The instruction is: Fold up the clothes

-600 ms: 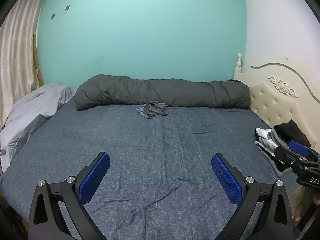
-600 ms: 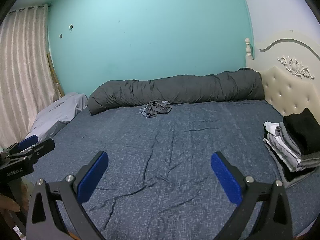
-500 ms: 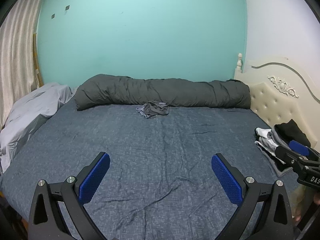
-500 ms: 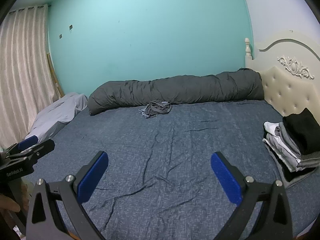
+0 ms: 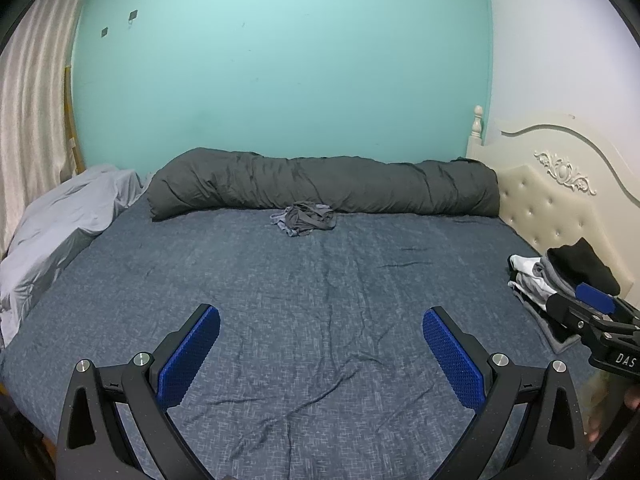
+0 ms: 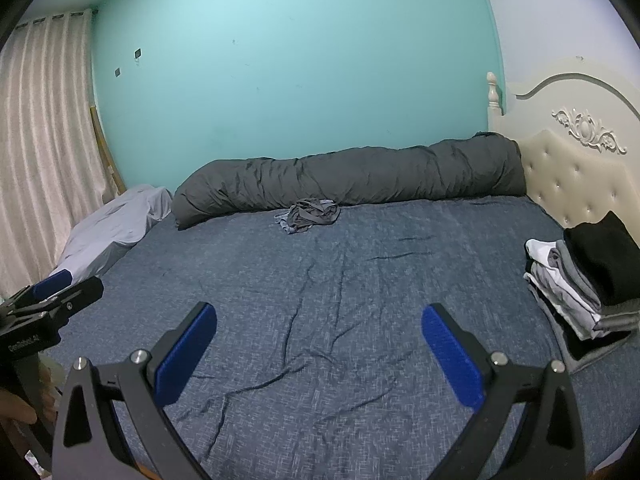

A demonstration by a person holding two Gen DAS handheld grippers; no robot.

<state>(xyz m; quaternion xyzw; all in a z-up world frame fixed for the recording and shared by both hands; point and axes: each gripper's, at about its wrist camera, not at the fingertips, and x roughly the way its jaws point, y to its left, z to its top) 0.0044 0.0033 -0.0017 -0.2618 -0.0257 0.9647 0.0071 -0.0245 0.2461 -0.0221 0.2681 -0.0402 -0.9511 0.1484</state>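
Observation:
A small crumpled grey garment point(image 5: 305, 218) point(image 6: 309, 214) lies far back on the blue bed sheet point(image 5: 320, 288) point(image 6: 328, 280), just in front of the rolled quilt. A stack of folded clothes point(image 5: 560, 280) point(image 6: 588, 276), black on top, sits at the bed's right edge. My left gripper point(image 5: 320, 344) hovers open over the near part of the sheet with nothing between its blue pads. My right gripper point(image 6: 319, 344) is open and holds nothing as well. In the left wrist view, a finger of the right gripper point(image 5: 592, 300) shows in front of the stack.
A long dark grey rolled quilt point(image 5: 320, 184) point(image 6: 352, 178) lies along the teal wall. A pale grey pillow point(image 5: 64, 224) point(image 6: 116, 220) sits at the left. A cream headboard point(image 5: 560, 192) point(image 6: 576, 160) bounds the right, a curtain point(image 6: 44, 140) the left.

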